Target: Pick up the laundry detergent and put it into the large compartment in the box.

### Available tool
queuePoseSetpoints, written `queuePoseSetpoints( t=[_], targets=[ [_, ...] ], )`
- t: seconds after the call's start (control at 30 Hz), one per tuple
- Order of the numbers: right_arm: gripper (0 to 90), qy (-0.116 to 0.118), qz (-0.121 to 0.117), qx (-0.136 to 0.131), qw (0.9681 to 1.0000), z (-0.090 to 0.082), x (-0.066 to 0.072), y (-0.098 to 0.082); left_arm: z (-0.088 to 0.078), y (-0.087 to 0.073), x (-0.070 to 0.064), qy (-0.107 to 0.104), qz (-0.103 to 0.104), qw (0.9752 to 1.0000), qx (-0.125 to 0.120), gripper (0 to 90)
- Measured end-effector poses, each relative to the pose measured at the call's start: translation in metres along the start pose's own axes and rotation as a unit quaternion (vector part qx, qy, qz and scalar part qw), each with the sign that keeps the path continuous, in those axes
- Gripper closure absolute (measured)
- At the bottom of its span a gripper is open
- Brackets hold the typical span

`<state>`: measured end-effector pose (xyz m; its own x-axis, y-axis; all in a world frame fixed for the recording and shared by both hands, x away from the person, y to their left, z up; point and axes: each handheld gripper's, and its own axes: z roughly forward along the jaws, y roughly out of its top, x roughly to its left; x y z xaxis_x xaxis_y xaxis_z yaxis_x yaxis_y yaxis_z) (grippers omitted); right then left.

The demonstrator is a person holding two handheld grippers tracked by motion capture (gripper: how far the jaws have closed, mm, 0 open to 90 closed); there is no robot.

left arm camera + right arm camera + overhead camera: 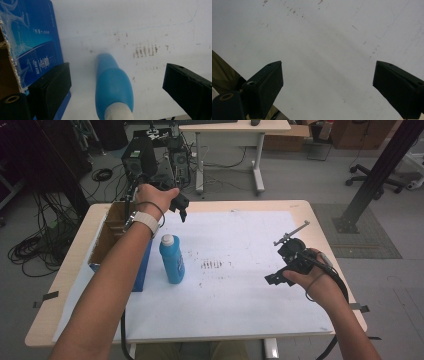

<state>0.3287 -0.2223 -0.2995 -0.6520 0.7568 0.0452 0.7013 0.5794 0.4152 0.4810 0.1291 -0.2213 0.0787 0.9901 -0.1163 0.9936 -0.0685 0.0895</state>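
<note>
Blue bottle (171, 259) upright at centre-left of the high view, white cap up, just right of the open cardboard box (111, 227) with the blue side; not yet gripped, so pick-up entirely ahead, by judgement. Left gripper (182, 209) above and beyond it, jaws wide apart, bottle framed between them, untouched. Right gripper (276, 278) lower right, jaws apart, empty, over white sheet (250, 290).

Looks like a lab/workshop rm. Computer towers (141, 157) on bare grey floor w/ loose cables (37, 251). Desks, office chair (372, 179), black frame strut (381, 170) nearby.
</note>
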Motion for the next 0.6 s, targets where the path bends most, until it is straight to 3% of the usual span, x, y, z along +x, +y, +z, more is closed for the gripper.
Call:
queuePoseSetpoints(
  t=[0.37, 0.6],
  targets=[
    [9.4, 0.0, 0.002, 0.001, 1.0, 0.0012, 0.0022, -0.0018, -0.0002, -0.0018, -0.0008, 0.003, 0.003, 1.0, 0.001, 8.5],
    [9.4, -0.002, 0.004, -0.001, 1.0, 0.0002, -0.0005, -0.0031, -0.0027, -0.0029, -0.0037, -0.006, 0.006, 1.0, -0.002, 8.4]
  ],
)
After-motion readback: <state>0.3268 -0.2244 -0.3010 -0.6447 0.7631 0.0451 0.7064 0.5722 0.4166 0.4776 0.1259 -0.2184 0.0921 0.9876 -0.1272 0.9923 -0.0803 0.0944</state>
